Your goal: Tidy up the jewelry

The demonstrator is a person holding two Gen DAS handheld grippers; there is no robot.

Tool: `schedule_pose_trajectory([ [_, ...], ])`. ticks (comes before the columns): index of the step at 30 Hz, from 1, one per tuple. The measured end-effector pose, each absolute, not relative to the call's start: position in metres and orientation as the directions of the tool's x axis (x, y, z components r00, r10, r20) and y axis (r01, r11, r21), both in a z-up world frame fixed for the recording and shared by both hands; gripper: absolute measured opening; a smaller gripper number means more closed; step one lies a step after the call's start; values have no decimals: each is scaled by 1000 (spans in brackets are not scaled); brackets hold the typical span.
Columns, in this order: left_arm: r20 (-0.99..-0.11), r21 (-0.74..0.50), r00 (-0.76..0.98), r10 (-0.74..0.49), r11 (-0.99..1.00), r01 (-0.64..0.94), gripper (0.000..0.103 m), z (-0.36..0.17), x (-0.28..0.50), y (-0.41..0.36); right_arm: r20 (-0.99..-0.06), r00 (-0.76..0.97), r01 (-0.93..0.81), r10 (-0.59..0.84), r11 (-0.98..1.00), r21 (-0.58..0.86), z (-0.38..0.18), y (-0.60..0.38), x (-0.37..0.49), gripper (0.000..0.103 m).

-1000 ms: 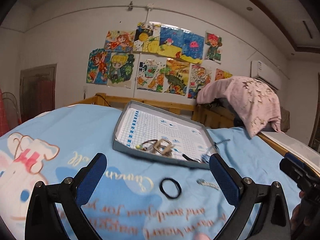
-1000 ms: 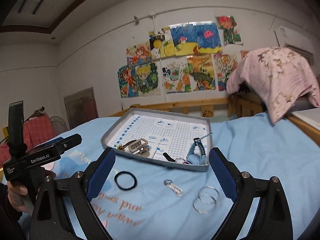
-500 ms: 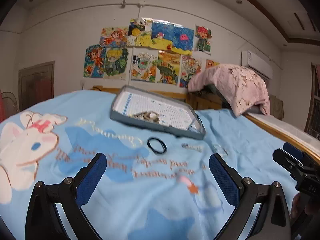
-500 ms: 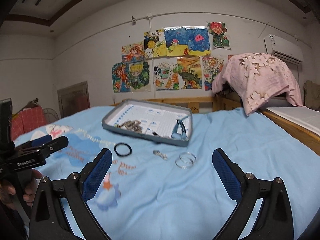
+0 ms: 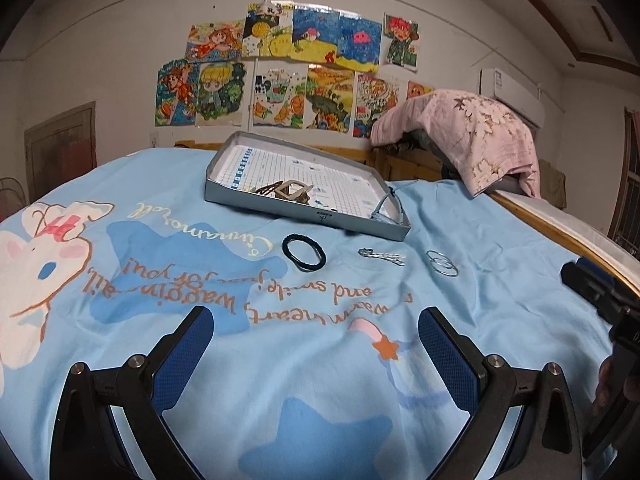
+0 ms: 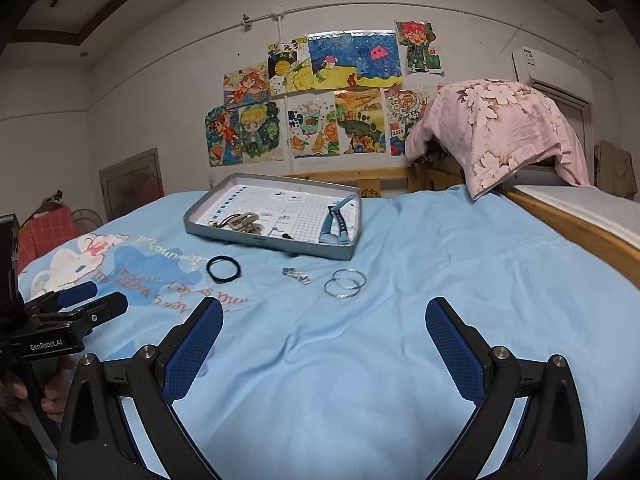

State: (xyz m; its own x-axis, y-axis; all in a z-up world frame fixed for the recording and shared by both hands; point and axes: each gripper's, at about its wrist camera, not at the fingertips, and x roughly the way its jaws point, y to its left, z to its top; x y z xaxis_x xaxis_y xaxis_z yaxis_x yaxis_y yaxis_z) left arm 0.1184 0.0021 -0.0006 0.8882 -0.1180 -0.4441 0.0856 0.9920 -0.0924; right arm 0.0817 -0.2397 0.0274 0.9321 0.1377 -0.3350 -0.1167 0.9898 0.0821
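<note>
A grey tray (image 5: 256, 200) (image 6: 224, 230) with a grid-paper floor lies on the blue bedspread and holds hair clips (image 5: 290, 191) (image 6: 240, 220) and a blue watch (image 6: 338, 220) (image 5: 386, 208). In front of it on the cloth lie a black hair tie (image 5: 304, 252) (image 6: 223, 269), a small silver clip (image 5: 382, 256) (image 6: 296, 275) and two silver hoops (image 5: 441, 263) (image 6: 345, 283). My left gripper (image 5: 316, 344) and my right gripper (image 6: 324, 340) both stand open, well short of these items, with nothing between the fingers.
The bedspread (image 5: 280, 360) has a cartoon rabbit (image 5: 36, 256) at the left. A wooden bed rail (image 6: 568, 224) runs along the right, with a pink blanket (image 6: 504, 128) draped behind. The other gripper shows at each view's edge (image 6: 60, 320) (image 5: 600, 292).
Both grippers have drawn back from the tray toward the near side of the bed, so the tray and loose items look smaller and farther. Both stay open and empty.
</note>
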Motion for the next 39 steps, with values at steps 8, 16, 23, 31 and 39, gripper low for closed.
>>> schedule_pose_trajectory([
  [8, -490, -111, 867, -92, 993, 42, 103, 3, 170, 0, -316, 935, -143, 162, 986, 83, 47, -243, 124, 100],
  [16, -527, -67, 848, -59, 997, 28, 103, -4, 234, -3, -340, 922, -154, 186, 981, 117, 43, -244, 192, 100],
  [23, -582, -149, 807, -100, 989, 15, 98, -24, 275, 9, -445, 853, -200, 273, 958, 204, 7, -236, 254, 99],
  [31, -608, -227, 775, -171, 973, 37, 57, -47, 286, 15, -531, 798, -173, 285, 952, 251, -38, -232, 278, 85],
  [39, -620, -237, 753, -219, 968, 86, 22, -53, 288, 6, -575, 762, -168, 297, 949, 267, -56, -230, 285, 70],
])
